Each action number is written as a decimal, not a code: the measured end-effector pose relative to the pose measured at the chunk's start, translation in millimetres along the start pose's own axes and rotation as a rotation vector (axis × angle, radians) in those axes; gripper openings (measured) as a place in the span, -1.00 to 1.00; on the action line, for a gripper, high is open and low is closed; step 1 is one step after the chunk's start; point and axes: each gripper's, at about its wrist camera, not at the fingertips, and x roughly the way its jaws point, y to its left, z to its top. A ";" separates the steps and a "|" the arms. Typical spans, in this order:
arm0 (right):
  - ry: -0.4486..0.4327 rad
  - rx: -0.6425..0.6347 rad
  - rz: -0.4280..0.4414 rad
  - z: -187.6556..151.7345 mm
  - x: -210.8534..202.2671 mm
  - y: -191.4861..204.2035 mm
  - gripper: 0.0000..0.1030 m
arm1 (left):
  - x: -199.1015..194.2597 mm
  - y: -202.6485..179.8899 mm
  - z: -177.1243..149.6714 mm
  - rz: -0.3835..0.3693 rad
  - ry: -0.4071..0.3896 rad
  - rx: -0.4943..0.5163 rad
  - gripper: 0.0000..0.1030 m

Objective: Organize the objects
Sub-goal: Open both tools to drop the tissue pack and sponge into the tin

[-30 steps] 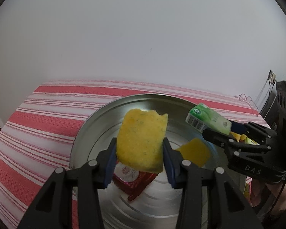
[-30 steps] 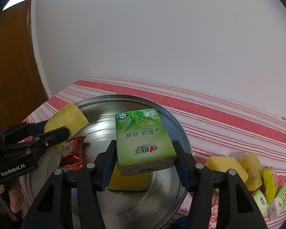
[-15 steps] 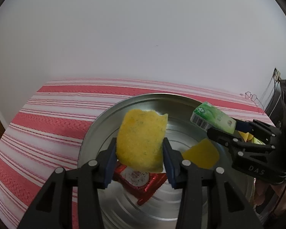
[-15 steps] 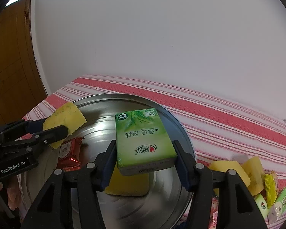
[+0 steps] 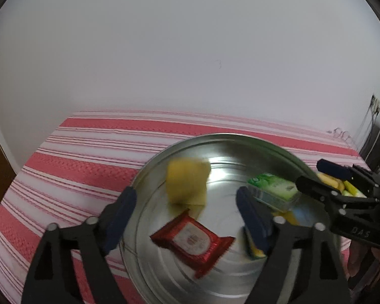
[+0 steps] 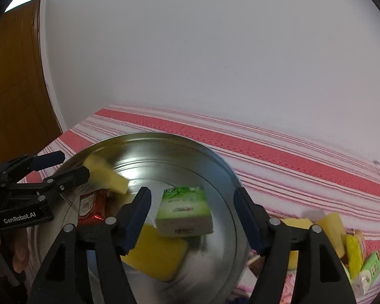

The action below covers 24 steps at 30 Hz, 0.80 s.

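Note:
A round metal tray (image 5: 215,136) lies on the red-striped cloth. My left gripper (image 5: 186,198) hangs over it with its jaws opening wide; the yellow sponge (image 5: 187,182) is blurred, loose between them and touching neither pad. A red packet (image 5: 192,240) lies flat in the tray below. My right gripper (image 6: 192,197) is opening too. The green tissue pack (image 6: 185,210) has dropped clear of its pads and rests tilted on a second yellow sponge (image 6: 157,253) in the tray. In the right wrist view, the left gripper (image 6: 68,167) shows at the left, beside the falling sponge (image 6: 106,174).
Right of the tray lies a pile of yellow sponges (image 6: 331,228), yellow sachets (image 6: 354,253) and a small green pack (image 6: 369,268). A white wall stands close behind the table. A wooden door (image 6: 12,88) is at the far left. A hand (image 6: 15,250) holds the left gripper.
Both grippers went from shut to open. The yellow sponge left the left jaws and is falling into the tray. The green tissue pack dropped from the right jaws onto the sponge there.

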 end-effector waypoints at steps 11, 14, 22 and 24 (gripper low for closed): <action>0.010 0.036 -0.015 -76.6 -93.8 -39.3 0.50 | -49.1 -22.0 -41.3 -0.069 -0.100 -0.067 0.99; 0.035 0.046 -0.010 -98.7 -105.3 -40.1 0.50 | -53.6 -32.2 -54.9 -0.078 -0.082 -0.054 0.99; 0.065 -0.063 0.035 -118.1 -94.8 -17.3 0.51 | -62.8 -35.4 -65.6 -0.054 -0.074 -0.041 0.99; 0.076 -0.083 0.054 -117.1 -88.9 -15.0 0.51 | -63.7 -36.5 -65.8 -0.057 -0.075 -0.039 0.99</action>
